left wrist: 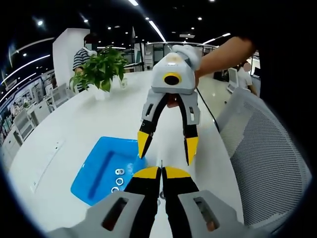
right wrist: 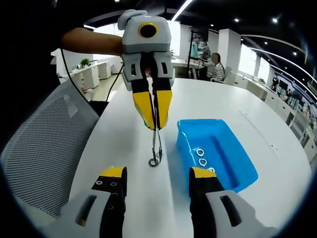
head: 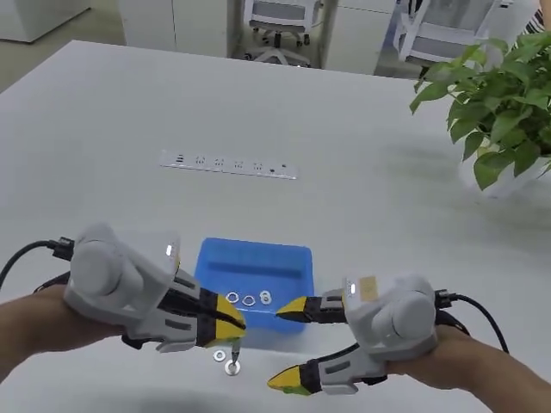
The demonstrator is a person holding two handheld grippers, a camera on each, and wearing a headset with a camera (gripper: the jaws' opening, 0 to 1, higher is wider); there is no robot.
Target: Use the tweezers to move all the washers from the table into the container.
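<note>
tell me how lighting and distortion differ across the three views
Head view: soft even light on the table, lines straight, no glare. Left gripper view: fisheye bows the table edge, ceiling strips blaze. Right gripper view: same bowing, yet the tweezers and blue container stay sharp.

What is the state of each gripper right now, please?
Left gripper: shut on the tweezers, tips at a washer.
Right gripper: open, holding nothing.

White table [head: 387, 215]; power strip [head: 228, 163]; potted plant [head: 504, 103] at right; office chairs [head: 280, 21] behind; ceiling strip lights [left wrist: 156, 29].
</note>
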